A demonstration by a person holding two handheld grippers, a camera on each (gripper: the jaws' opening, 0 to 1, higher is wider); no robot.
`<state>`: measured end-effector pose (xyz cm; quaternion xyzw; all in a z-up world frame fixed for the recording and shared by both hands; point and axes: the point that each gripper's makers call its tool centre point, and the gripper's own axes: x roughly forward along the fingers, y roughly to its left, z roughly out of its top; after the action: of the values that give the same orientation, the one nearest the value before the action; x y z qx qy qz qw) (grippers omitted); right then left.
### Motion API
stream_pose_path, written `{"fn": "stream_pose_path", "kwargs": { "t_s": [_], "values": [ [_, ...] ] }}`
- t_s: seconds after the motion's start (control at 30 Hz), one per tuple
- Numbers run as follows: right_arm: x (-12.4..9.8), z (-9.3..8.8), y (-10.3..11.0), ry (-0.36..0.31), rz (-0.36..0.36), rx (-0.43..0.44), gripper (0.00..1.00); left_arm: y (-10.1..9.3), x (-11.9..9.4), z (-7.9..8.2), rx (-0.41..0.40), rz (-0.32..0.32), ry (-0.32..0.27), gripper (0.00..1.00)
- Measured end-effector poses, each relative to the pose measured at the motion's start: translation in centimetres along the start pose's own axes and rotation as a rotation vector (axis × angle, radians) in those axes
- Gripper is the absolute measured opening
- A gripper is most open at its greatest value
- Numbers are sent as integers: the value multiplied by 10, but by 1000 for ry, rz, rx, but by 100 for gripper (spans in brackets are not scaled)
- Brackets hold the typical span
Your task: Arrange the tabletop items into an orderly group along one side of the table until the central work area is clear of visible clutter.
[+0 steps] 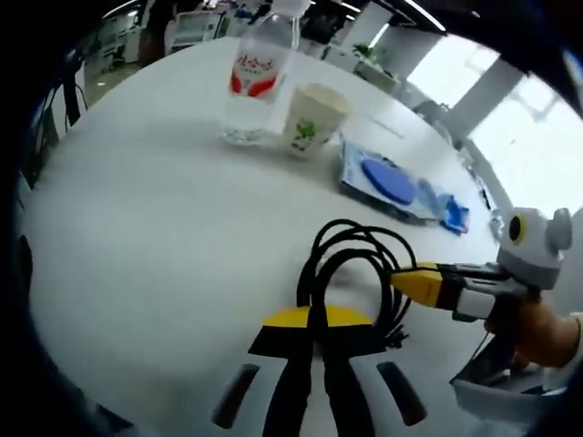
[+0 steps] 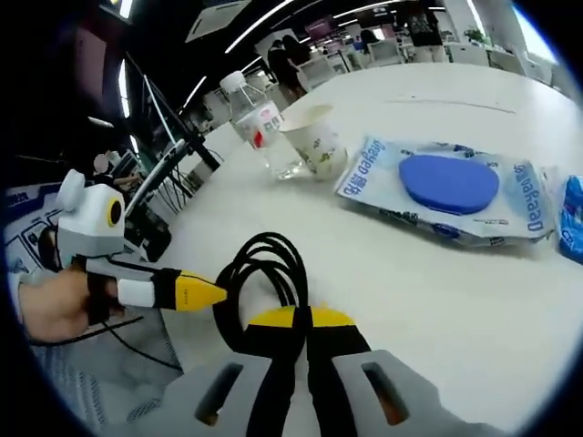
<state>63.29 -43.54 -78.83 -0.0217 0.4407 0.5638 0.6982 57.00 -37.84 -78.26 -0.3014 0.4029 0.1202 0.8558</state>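
Both claws are on the coiled black cable [image 1: 351,273] mid-bench: the left claw [image 1: 310,350] is clamped on its near loop, and the right claw [image 2: 296,341] is closed on the same coil. This reads as the cable-tidying step. Next, I'd judge, it needs carrying together toward the group at the far edge of the white bench [image 1: 155,237]. There the clear plastic water bottle [image 1: 258,77] with a red label, lettering unreadable, touches the white paper cup [image 1: 310,118] with a green motif. Nearby lies the blue-and-white wipes packet [image 2: 451,191]; its print is too blurred to read.
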Motion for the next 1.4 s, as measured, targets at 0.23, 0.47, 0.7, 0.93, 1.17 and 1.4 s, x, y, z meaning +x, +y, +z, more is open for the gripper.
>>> {"fn": "stream_pose_path", "kwargs": {
  "t_s": [0.23, 0.47, 0.7, 0.93, 1.17, 1.4],
  "values": [
    [-10, 9, 8, -15, 14, 40, 0, -8, -12, 9, 7, -12, -19, 0],
    [-22, 23, 11, -44, 19, 52, 0, -18, -22, 22, 30, -24, -32, 0],
    [-43, 33, 10, -75, 8, 61, 0, -33, -27, 33, 56, -46, -43, 0],
    [-48, 37, 3, -94, -3, 64, 0, -44, -29, 40, 63, -62, -56, 0],
    [-61, 41, -9, -120, -20, 89, 0, -62, -26, 45, 89, -86, -48, 0],
    [-87, 39, -31, -146, -60, 135, 0, -97, -14, 42, 140, -130, -15, 0]
  ]
}}
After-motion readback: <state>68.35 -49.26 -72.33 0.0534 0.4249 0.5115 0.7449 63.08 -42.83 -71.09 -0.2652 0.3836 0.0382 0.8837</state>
